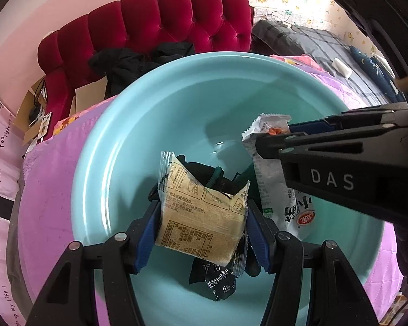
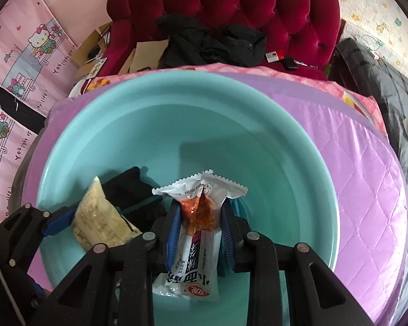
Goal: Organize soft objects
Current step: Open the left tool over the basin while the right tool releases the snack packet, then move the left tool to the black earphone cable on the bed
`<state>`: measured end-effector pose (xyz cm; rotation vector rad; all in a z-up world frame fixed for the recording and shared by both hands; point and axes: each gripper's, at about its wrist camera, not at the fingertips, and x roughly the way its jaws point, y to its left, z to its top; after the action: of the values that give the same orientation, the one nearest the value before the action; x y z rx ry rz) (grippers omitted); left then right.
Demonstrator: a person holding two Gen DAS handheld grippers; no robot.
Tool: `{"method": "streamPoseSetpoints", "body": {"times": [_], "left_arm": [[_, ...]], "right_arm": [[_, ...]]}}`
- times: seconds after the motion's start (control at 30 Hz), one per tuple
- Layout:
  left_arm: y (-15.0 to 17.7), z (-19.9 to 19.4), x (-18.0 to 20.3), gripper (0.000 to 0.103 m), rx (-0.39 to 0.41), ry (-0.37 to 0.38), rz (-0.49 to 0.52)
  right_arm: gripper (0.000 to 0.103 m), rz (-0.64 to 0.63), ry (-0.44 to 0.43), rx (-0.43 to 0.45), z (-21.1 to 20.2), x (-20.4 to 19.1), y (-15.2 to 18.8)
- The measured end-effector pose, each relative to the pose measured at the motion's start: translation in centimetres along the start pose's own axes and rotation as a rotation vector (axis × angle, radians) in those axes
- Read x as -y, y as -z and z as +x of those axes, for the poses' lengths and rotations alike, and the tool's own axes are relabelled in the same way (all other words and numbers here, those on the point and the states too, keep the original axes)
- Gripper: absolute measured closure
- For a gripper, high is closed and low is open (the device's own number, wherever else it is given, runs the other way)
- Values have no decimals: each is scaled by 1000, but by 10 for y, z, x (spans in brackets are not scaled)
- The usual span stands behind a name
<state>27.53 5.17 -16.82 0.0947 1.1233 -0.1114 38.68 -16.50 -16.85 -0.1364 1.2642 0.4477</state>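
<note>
Both grippers held snack packets over the turquoise basin (image 1: 100, 163).

On the left, the left gripper (image 1: 201, 225) was clamped by its blue pads on a square beige packet (image 1: 201, 217), hanging above dark items (image 1: 217, 277) lying at the basin's bottom. To its right, the right gripper (image 2: 201, 233) was narrowed onto a long white packet (image 2: 195, 244) with an orange filling showing through, its crimped end pointing away from the camera. The basin sat on a purple quilted cover (image 2: 367, 163), with a red tufted sofa (image 2: 231, 2) behind it.
</note>
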Motion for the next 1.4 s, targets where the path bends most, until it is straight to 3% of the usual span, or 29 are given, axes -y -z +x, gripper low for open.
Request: {"method": "streamPoseSetpoints", "body": {"times": [0.23,0.3,0.43,0.47,0.5,0.53,0.63,0.7,1.4], "left_arm": [[1,-5,0,32,8,-20,-12],[1,-6,1,32,8,-37,-16],[4,-11,3,24,14,-70,-16],[5,-13,2,13,21,-75,-20],[5,-16,1,10,28,-80,-25],[6,-18,0,8,33,-80,-32],[6,-27,-2,0,59,-69,-48],[7,-32,-3,0,66,-70,-58],[68,-123,19,0,145,-72,-81]], "right_arm": [[67,0,-12,20,-8,-2,-1],[56,7,-15,29,-13,-1,0],[51,3,4,50,-24,-3,2],[47,3,8,56,-27,-3,2],[42,2,11,63,-31,-4,3],[38,1,14,67,-34,-5,3],[18,-3,28,82,-43,-7,6],[2,-1,36,91,-48,-7,10],[0,-43,59,138,-134,-13,106]]}}
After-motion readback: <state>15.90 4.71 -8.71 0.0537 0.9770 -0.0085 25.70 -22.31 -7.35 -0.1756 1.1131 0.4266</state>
